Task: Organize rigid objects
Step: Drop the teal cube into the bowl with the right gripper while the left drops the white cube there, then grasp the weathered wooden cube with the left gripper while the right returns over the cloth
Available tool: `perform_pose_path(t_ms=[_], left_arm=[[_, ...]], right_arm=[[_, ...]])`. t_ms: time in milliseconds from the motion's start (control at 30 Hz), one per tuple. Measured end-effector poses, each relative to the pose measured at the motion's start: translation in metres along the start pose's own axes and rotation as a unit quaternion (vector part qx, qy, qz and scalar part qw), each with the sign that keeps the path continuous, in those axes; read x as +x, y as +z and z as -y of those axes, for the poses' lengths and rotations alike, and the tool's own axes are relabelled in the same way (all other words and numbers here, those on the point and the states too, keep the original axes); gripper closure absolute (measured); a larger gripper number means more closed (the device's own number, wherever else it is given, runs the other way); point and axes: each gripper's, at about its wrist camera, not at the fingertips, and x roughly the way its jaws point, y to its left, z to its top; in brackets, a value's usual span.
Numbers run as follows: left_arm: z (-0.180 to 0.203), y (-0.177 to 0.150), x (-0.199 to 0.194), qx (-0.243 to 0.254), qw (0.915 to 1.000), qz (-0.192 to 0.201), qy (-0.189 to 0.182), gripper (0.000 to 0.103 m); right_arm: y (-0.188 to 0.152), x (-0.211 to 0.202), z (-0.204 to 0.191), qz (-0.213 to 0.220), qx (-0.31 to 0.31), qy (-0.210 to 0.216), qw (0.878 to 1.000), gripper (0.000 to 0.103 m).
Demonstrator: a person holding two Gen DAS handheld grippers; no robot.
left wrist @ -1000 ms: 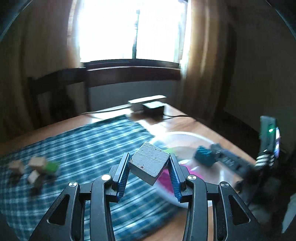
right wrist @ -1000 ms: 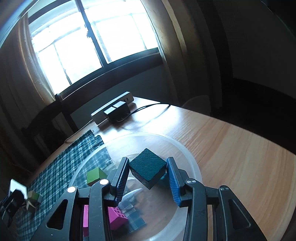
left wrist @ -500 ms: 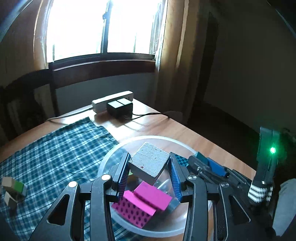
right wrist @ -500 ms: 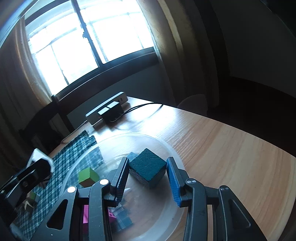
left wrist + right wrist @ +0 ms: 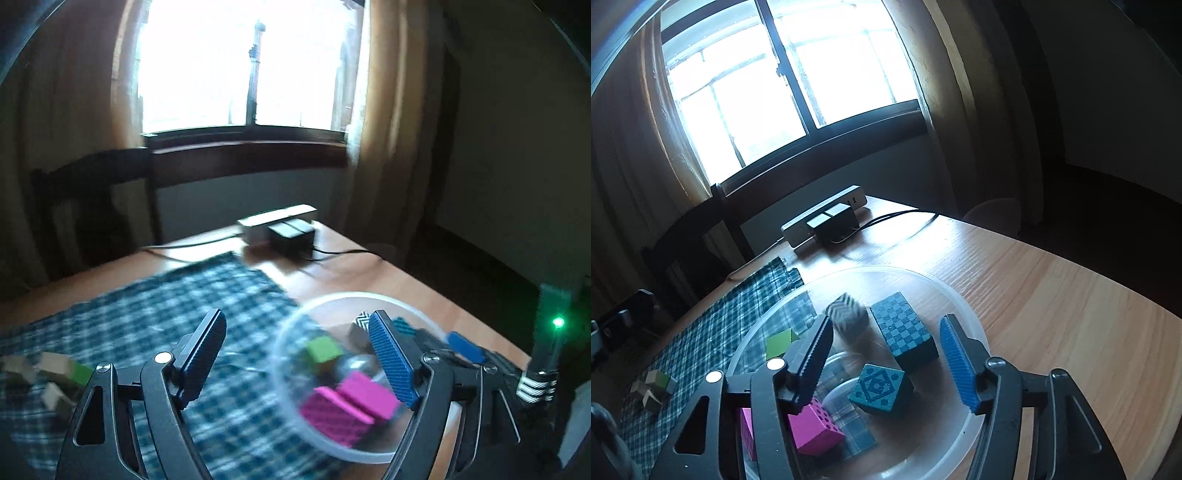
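The right hand-held gripper (image 5: 886, 360) hangs over the clear round plastic bowl (image 5: 964, 314) with its jaws parted and just been opening, nothing pressed between its pads; the dark teal checkered wooden block (image 5: 905, 334) lies loose on the bowl's floor between them. Beside that block in the bowl sit a teal cube with a printed diamond pattern (image 5: 879, 389), a blurred grey cube with zigzag stripes (image 5: 847, 319), a lime-green cube (image 5: 781, 343) and a magenta dotted block (image 5: 816, 432). The left hand-held gripper (image 5: 297, 360) also stands open, its jaws just been spreading and empty, one finger over the bowl's rim and the other over the blue-and-white plaid cloth (image 5: 147, 314). A small cluster of pale wooden and green cubes (image 5: 55, 373) rests on the cloth, well apart from the bowl. Farther back on the wooden bench (image 5: 1052, 295) lie a white power strip (image 5: 827, 214) and a black adapter (image 5: 833, 221), under a bright window (image 5: 783, 74).
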Motion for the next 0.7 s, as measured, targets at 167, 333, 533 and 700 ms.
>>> perform_pose_path(t_ms=[167, 333, 533, 700], left_arm=[[-0.026, -0.002, -0.013, -0.022, 0.9988, 0.009, 0.043, 0.009], [-0.044, -0.008, -0.02, -0.023, 0.9979, 0.001, 0.06, 0.008], [-0.074, -0.015, -0.033, -0.031, 0.9949, -0.002, 0.096, 0.008], [-0.105, -0.02, -0.048, -0.052, 0.9909, 0.001, 0.124, 0.008]], right_arm=[[0.0, -0.001, 0.0, 0.005, -0.001, -0.013, 1.0, 0.029], [-0.002, -0.004, -0.005, 0.015, -0.012, -0.029, 0.999, 0.026], [-0.003, -0.013, -0.018, 0.025, -0.026, -0.035, 0.999, 0.025], [-0.006, -0.019, -0.042, 0.024, -0.048, -0.016, 0.998, 0.023]])
